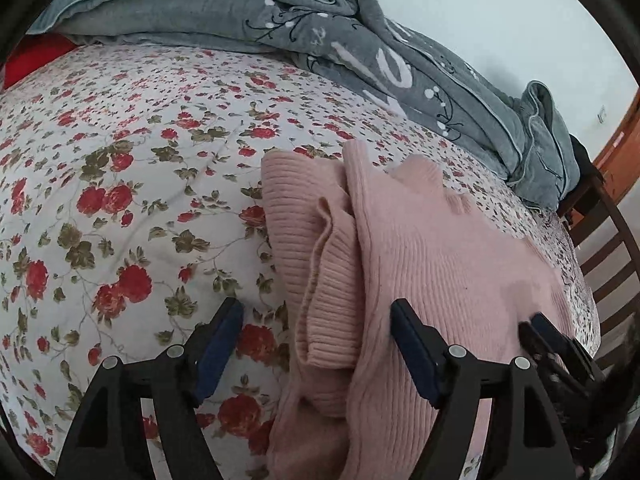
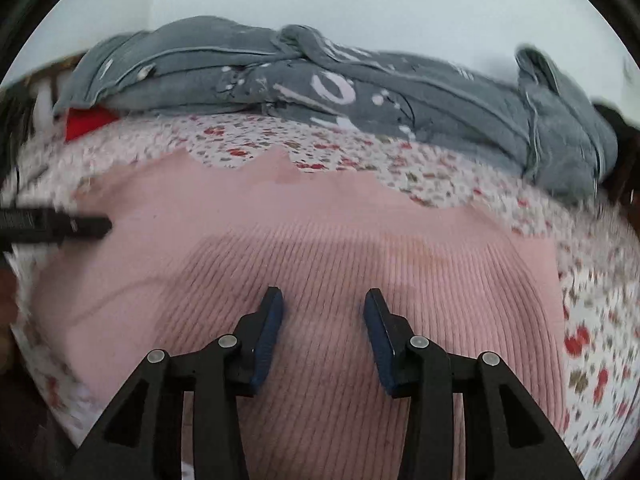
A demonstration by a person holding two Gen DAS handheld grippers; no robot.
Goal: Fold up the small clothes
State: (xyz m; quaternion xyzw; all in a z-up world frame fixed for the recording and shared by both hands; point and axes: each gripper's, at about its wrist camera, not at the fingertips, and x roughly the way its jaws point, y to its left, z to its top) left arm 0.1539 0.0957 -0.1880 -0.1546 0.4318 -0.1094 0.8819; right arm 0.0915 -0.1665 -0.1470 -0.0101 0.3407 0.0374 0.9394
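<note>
A pink ribbed knit sweater (image 1: 440,248) lies on the floral bedsheet (image 1: 120,184). One sleeve (image 1: 320,264) is folded in over its left side. My left gripper (image 1: 316,312) is open and empty, low over the sweater's left edge and the folded sleeve. My right gripper (image 2: 323,300) is open and empty, just above the sweater's body (image 2: 320,232). The right gripper also shows at the right edge of the left wrist view (image 1: 540,328). One finger of the left gripper enters the right wrist view (image 2: 80,224) from the left.
A grey quilt (image 1: 360,40) is bunched along the far side of the bed, also in the right wrist view (image 2: 360,96). A red item (image 1: 36,56) lies at the far left. Dark wooden bed rails (image 1: 608,248) stand at the right edge.
</note>
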